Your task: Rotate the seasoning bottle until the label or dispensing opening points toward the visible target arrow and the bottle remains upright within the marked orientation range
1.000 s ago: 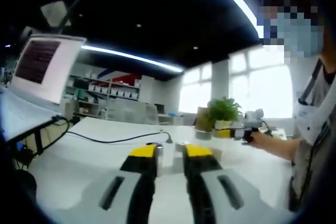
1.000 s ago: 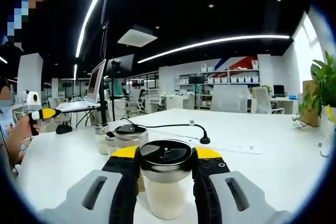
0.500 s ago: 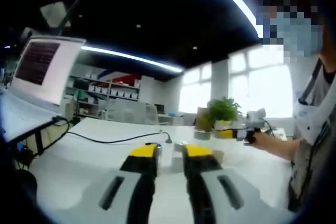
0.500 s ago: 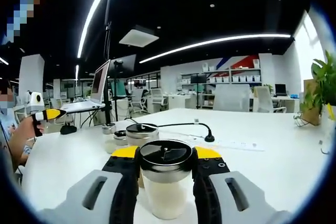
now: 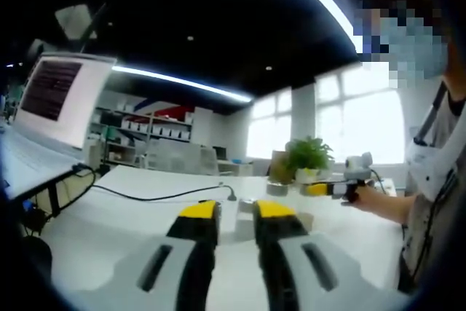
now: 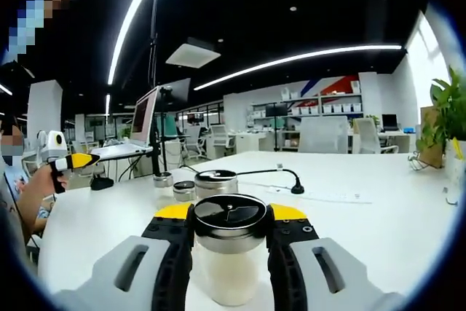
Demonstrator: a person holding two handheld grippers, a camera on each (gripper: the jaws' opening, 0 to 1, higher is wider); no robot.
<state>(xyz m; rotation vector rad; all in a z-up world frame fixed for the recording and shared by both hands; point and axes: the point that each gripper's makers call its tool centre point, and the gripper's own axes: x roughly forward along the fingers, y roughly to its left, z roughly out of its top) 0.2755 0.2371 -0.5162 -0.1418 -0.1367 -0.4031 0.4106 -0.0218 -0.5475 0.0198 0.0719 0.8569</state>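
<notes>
Your right gripper (image 6: 230, 232) has its fingers clamped on the upright seasoning bottle (image 6: 230, 253), above the white bench (image 6: 378, 231). Your left gripper (image 5: 237, 218) holds nothing, fingers narrowly parted, well apart from the bottle.

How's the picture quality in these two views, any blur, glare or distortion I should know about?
Left gripper view: soft and blurry throughout, the windows blown out white, the ceiling dark. Right gripper view: much sharper, the seasoning bottle between the right gripper fingers crisp. Both views show fisheye bending, the ceiling light strips curving.
</notes>
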